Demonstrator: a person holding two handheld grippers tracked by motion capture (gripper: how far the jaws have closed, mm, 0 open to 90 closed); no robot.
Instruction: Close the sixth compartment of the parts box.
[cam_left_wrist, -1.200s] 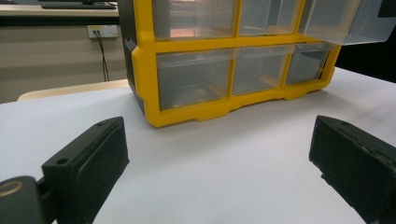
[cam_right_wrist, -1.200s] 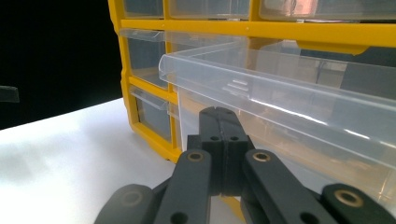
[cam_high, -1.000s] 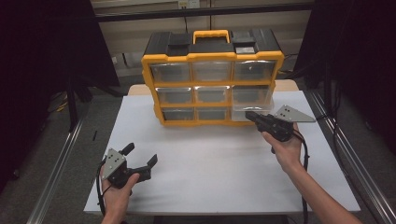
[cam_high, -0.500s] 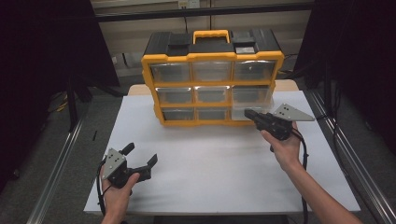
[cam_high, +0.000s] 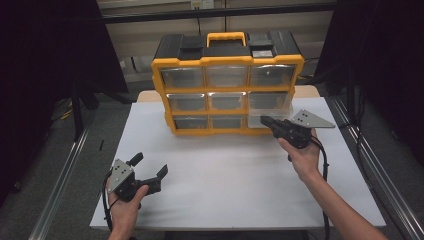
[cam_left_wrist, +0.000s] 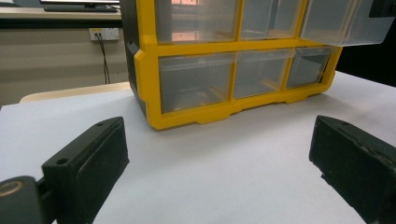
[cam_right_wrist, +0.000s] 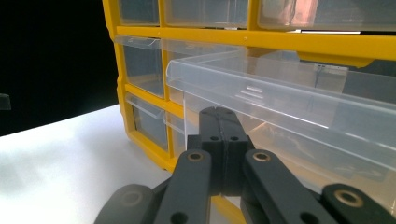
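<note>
The yellow-and-black plastic drawer cabinet (cam_high: 227, 89) stands at twelve o'clock on the white table (cam_high: 225, 175). Its clear plastic drawer (cam_high: 270, 107), middle row at three o'clock, juts out of the frame. Over the last second almost nothing has changed. The right gripper (cam_high: 265, 120) stays at the drawer's front, jaws pressed together under its lip with nothing visibly between them, so the pull seems paused. The left gripper (cam_high: 150, 165) rests at seven o'clock, jaws spread.
</note>
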